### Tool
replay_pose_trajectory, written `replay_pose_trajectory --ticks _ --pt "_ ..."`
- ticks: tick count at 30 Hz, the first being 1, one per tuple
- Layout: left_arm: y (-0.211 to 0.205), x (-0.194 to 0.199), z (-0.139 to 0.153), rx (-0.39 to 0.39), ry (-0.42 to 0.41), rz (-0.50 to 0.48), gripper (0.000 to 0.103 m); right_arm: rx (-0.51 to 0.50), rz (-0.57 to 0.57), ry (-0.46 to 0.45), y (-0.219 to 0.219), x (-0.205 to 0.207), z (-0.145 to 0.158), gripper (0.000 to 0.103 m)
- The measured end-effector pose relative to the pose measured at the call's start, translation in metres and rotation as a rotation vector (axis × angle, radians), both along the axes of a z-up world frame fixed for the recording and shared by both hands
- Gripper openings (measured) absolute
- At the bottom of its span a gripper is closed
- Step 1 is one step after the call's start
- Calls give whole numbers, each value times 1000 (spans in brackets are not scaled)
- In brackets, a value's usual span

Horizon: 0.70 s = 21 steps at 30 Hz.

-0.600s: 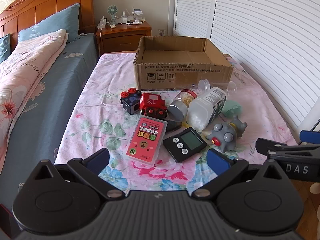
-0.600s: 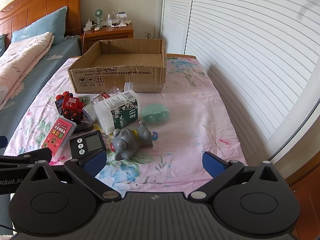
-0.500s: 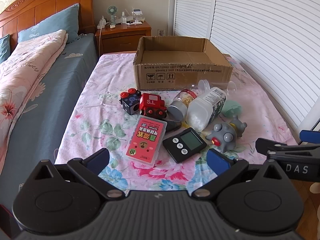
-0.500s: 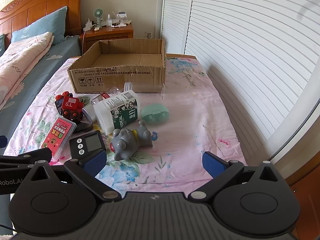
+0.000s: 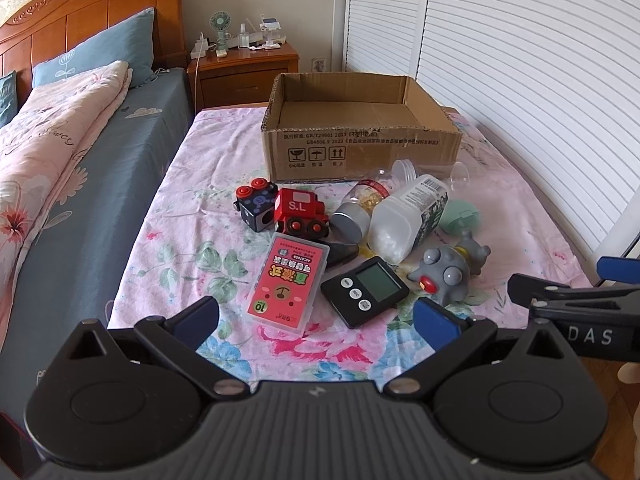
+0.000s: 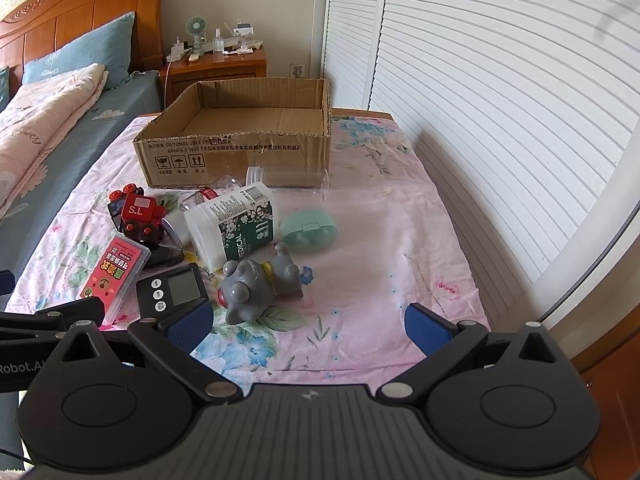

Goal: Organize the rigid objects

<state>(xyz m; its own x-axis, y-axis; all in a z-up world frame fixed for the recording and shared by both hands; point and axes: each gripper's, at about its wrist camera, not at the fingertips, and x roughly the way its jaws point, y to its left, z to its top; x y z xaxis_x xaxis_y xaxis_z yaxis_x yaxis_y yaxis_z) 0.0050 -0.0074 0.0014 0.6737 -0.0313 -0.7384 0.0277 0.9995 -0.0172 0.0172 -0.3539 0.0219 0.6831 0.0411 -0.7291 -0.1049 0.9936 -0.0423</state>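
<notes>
Home bedroom: wooden headboard (image 5: pixel 80 28), pillows (image 5: pixel 96 52), nightstand (image 5: pixel 248 68), louvred closet doors (image 5: pixel 520 60).

A brown cardboard box (image 5: pixel 362 148) sits on a pink floral sheet (image 5: pixel 192 216). Before it lie a red toy train (image 5: pixel 300 214), a black timer (image 5: pixel 365 291) and a grey toy (image 6: pixel 258 288), beside a mint-green case (image 6: pixel 307 231).

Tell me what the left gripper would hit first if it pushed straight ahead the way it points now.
Probably the pink card case or the black digital timer beside it; both lie just ahead of the open left gripper. Depth is unclear, so which comes first is uncertain.
</notes>
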Motion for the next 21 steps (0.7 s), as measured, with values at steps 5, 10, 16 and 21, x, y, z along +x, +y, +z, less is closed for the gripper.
replay_pose_trajectory --ticks 5,10,16,21 --pt "0 0 -1 3 1 -1 102 -1 0 0 0 0 0 103" --pt "1 2 0 0 -1 -2 102 -1 1 0 0 2 0 103" --pt "1 2 0 0 -1 -2 102 -4 1 -2 0 2 0 103" --pt "1 2 0 1 -1 -2 102 -9 1 -6 1 2 2 103"
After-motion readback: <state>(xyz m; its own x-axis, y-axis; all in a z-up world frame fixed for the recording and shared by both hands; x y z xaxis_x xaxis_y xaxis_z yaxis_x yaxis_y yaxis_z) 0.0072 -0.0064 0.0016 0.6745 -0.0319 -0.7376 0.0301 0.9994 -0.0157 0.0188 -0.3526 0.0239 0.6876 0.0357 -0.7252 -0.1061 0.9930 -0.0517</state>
